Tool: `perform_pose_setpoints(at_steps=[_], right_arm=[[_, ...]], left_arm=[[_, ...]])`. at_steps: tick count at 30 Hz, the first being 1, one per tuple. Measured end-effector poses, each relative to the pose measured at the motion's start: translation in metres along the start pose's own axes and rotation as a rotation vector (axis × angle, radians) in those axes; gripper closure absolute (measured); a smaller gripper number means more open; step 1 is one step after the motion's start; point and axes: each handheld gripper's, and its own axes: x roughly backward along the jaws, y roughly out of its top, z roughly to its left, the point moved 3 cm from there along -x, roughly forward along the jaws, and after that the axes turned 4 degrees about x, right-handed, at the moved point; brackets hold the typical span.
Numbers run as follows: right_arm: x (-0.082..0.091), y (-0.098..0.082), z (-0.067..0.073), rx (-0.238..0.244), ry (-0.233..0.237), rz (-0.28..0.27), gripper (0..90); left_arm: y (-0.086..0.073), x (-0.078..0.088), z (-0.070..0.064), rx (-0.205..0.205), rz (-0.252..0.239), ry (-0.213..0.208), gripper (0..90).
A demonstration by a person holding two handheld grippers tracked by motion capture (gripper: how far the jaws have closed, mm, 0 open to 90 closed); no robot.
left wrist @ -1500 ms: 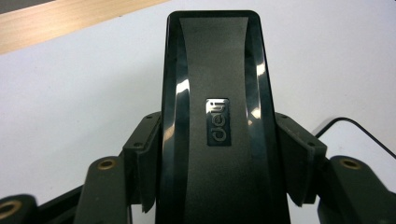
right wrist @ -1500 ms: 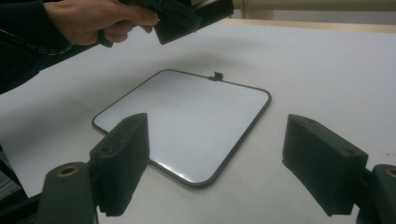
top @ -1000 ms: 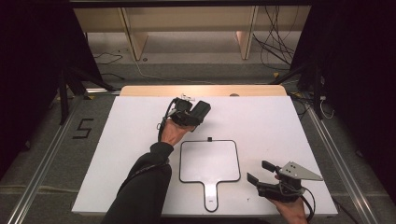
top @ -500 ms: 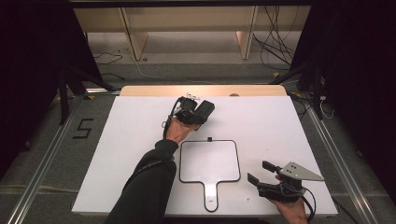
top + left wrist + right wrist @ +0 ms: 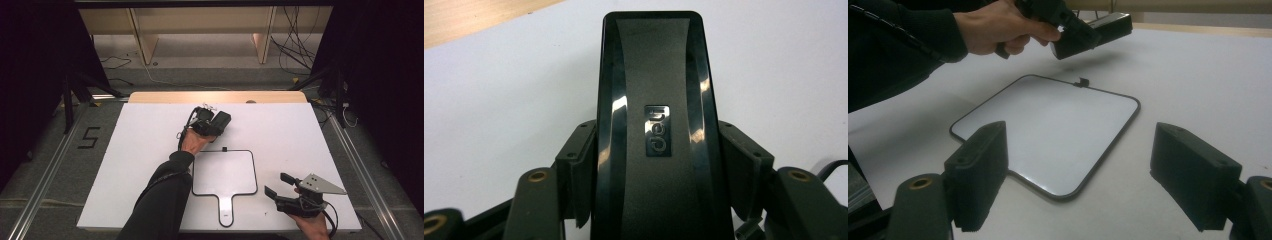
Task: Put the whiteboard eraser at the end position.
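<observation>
Grip state: left gripper [image 5: 216, 121] is clamped on a glossy black device [image 5: 656, 130], jaws pressing both long sides. Device long axis runs straight out between the jaws, toward the frame's upper right in the high view, above the table [image 5: 140, 150]; contact with the surface cannot be told. Right gripper [image 5: 278, 185], lower right of frame, stands spread and empty. Whiteboard [image 5: 225, 172] lies flat at lower centre, handle toward the bottom edge, just below the left hand and nearer it. Surface is plain white; floor beyond carries cables.
</observation>
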Motion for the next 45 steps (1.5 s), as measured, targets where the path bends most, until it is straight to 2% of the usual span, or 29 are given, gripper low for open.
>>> perform_pose_setpoints(at_steps=[10,22,28,30,34,36,40,42,44,45], right_arm=[[0.000,0.000,0.000,-0.004,0.001,0.000,24.0],[0.001,0.000,-0.001,-0.005,0.001,0.000,24.1],[0.001,0.000,-0.001,-0.005,0.001,0.001,24.0],[0.001,0.000,-0.001,-0.005,0.000,-0.003,24.1],[0.001,0.000,-0.001,-0.005,0.001,0.000,24.1],[0.001,0.000,0.000,-0.003,0.001,-0.001,24.1],[0.001,0.000,-0.001,-0.005,0.002,-0.001,24.1],[0.001,0.000,-0.001,-0.005,0.004,0.000,24.1],[0.000,0.000,-0.001,-0.005,0.004,0.000,24.1],[0.000,0.000,-0.001,-0.005,0.003,0.000,24.1]], left_arm=[[-0.004,-0.010,0.001,0.014,0.021,0.008,40.0],[-0.007,-0.015,-0.001,0.005,0.029,0.028,39.9],[-0.010,-0.020,-0.003,-0.019,0.051,0.039,39.7],[-0.012,-0.023,-0.003,-0.008,0.082,0.042,39.6],[-0.013,-0.022,-0.003,-0.018,0.073,0.047,39.3],[-0.013,-0.021,-0.003,-0.011,0.071,0.041,39.0],[-0.011,-0.015,-0.002,0.010,0.039,0.005,34.1],[-0.009,-0.011,-0.003,0.015,0.044,-0.009,28.7],[-0.009,-0.009,-0.002,0.008,0.054,-0.005,23.8],[-0.010,-0.008,-0.002,0.018,0.050,-0.009,21.8]])
